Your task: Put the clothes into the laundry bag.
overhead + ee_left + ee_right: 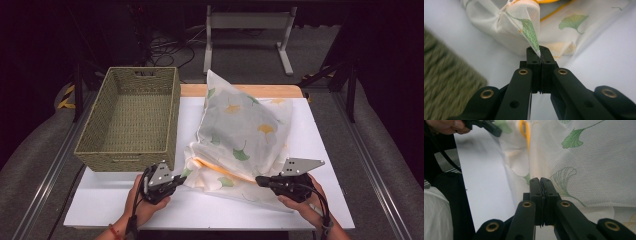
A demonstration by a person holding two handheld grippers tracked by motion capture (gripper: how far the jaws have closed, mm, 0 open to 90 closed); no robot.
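Observation:
A pillow in a white case [240, 130] printed with green and yellow ginkgo leaves lies on the white table [200, 205], its open end toward me. My left gripper [182, 178] is at the case's near left corner. In the left gripper view, that gripper [540, 51] is shut on a pinched point of the mesh fabric [524, 27]. My right gripper [259, 180] is at the near right edge of the case. The right gripper view shows it [543, 181] shut on the cloth [594, 165], with the fabric running into the closed jaws.
A woven olive basket [125, 161], empty, stands on the table's left, just beyond my left hand, and its blurred wall [446, 75] appears at the left of the left gripper view. A wooden strip [260, 90] edges the table's far side. The other gripper [486, 126] is in the top left corner of the right gripper view.

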